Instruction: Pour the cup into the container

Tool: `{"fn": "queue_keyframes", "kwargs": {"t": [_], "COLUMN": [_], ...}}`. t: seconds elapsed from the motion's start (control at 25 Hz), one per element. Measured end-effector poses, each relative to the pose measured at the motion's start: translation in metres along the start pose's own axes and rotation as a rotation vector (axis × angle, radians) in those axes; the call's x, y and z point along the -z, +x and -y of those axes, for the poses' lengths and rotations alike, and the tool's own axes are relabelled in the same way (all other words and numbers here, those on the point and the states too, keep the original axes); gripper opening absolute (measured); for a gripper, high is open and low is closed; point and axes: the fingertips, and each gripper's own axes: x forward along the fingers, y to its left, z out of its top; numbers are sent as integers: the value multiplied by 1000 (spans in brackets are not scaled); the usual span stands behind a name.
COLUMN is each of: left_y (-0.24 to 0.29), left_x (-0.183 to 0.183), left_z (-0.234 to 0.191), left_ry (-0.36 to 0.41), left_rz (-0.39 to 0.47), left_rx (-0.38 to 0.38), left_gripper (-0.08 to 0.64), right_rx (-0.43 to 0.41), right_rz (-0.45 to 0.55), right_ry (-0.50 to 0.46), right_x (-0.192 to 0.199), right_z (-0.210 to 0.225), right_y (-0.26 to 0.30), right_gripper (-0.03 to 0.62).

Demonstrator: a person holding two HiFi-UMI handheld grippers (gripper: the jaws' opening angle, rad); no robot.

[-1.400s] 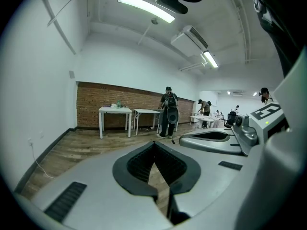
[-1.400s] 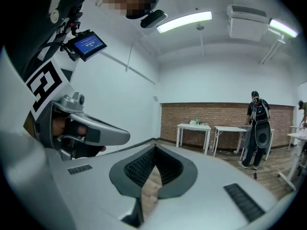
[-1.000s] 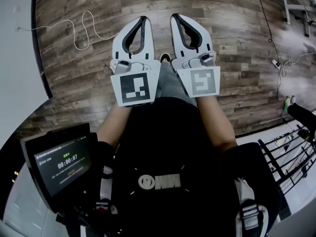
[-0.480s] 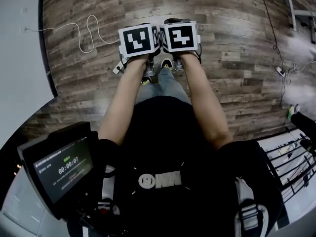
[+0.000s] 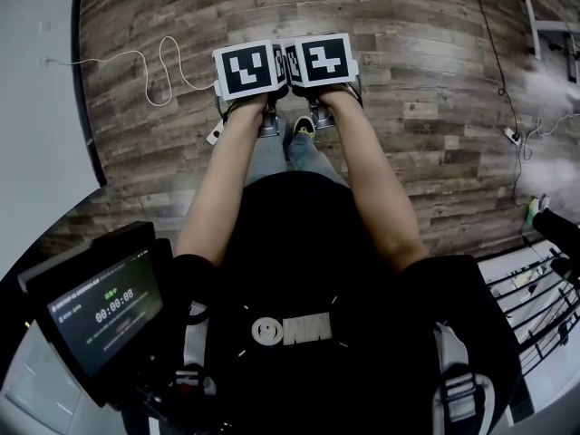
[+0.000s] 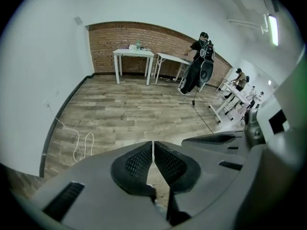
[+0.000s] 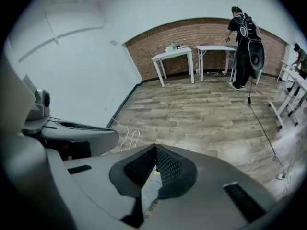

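Both grippers have swung down since a second ago: then the pale jaws pointed up and away over the floor, now they aim steeply at it, with the black-and-white marker cubes uppermost, side by side and almost touching. The left gripper has its dark ribbed pads pressed together with only a hairline between them and nothing held. The right gripper is closed and empty too. Below both jaws lies a grey-brown wood-plank floor, and a thin white cable loops across it left of the left jaws. Directly under the jaws are the holder's grey trouser legs. Far ahead of the jaws a red brick wall backs two white tables. A person in dark clothes with a backpack stands beside them. Small things sit on the left-hand table, too small to tell whether they are the cup or the container.
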Motion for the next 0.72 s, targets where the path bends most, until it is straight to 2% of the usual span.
{"fn": "queue_keyframes", "kwargs": {"t": [0.36,0.56,0.72], "left_y": [3,29,31], "left_x": [-6,-57,-77], "left_z": [13,-37,-55], "left_ry": [44,49,35], "left_rz": [19,-16,-3], "left_rx": [39,75,94], "left_gripper": [5,5,5], "right_rx": [54,84,99], "right_rz": [54,26,16], "right_ry": [-7,7,2], "right_x": [-7,-63,-82], "right_z": [12,-6,-17], "right_y": [-11,35,47], "right_gripper": [1,2,1]}}
